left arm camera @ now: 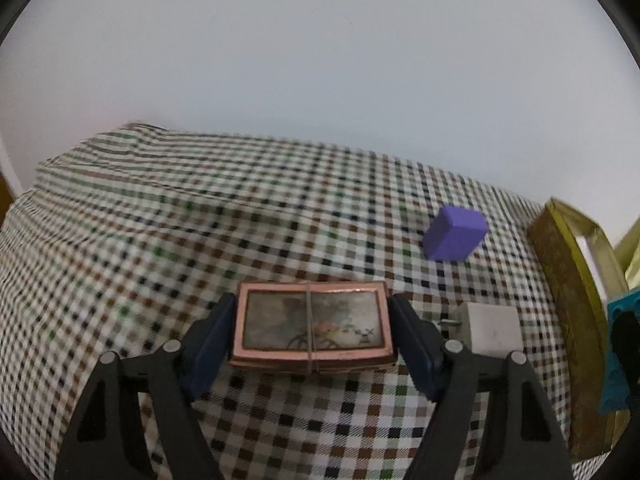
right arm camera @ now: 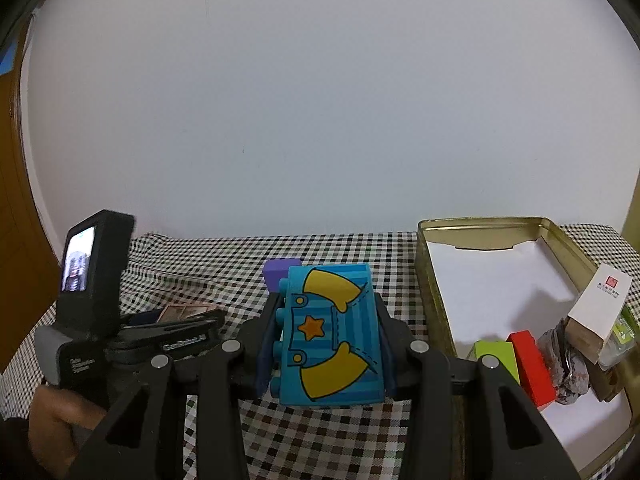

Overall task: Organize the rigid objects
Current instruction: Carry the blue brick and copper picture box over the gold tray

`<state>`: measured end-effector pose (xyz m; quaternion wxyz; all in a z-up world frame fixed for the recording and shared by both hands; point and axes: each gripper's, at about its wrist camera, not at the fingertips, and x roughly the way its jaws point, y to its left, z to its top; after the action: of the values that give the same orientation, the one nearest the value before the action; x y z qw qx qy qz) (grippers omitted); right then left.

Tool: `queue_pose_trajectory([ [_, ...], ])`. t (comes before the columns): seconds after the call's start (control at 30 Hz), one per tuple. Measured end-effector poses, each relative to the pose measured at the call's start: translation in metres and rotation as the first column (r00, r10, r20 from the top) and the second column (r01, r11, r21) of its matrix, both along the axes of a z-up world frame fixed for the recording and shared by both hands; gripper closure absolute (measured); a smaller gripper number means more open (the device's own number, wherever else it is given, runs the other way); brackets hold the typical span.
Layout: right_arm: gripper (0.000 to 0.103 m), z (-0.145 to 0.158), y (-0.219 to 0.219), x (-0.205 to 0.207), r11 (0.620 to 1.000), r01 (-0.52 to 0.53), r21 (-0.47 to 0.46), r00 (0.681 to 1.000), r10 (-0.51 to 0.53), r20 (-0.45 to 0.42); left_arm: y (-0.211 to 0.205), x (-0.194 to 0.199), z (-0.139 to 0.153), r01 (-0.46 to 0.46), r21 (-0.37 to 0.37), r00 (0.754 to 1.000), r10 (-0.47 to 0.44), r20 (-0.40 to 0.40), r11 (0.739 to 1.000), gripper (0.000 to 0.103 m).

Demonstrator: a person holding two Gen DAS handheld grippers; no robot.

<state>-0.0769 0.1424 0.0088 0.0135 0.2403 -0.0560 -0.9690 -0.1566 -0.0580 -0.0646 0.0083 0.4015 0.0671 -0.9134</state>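
Blue toy block [right arm camera: 332, 334] sits pinched in the right tool [right arm camera: 326, 340]; left tool [left arm camera: 312, 340] brackets a copper-rimmed tin [left arm camera: 312, 330].

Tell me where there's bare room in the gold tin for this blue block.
The far half of the gold tin, on its white liner, is bare. The near end is crowded: green block, red block, white carton.

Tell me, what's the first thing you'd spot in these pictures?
The bright blue toy block with yellow shapes and an orange star jumps out first, clamped in the right gripper above the checked tablecloth. Next comes the copper-rimmed little box lying on the cloth between the left gripper fingers. Behind it sits a purple block, and on the right stands an open gold tin holding a red block.
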Motion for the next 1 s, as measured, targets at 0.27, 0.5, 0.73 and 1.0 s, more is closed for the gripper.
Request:
queue_pose_trajectory([
  [0.27, 0.058, 0.004, 0.001, 0.004, 1.000, 0.011, 0.012, 0.999, -0.011, -0.033, 0.015, 0.033, 0.021, -0.045, -0.111, 0.984, 0.025, -0.175, 0.993, 0.027],
  [0.5, 0.058, 0.006, 0.001, 0.007, 0.999, 0.016, 0.032, 0.998, -0.014, -0.055, 0.036, 0.054, 0.031, -0.035, -0.192, 0.967, -0.016, -0.256, 0.981, 0.027],
  [0.73, 0.058, 0.010, 0.001, 0.011, 0.999, 0.012, 0.041, 0.997, -0.008, -0.076, 0.033, 0.056, 0.037, -0.043, -0.193, 0.961, -0.012, -0.275, 0.980, 0.027],
  [1.0, 0.058, 0.012, 0.003, 0.015, 0.998, 0.010, 0.056, 0.996, -0.005, -0.088, 0.035, 0.060, 0.037, -0.052, -0.192, 0.958, -0.005, -0.286, 0.980, 0.027],
])
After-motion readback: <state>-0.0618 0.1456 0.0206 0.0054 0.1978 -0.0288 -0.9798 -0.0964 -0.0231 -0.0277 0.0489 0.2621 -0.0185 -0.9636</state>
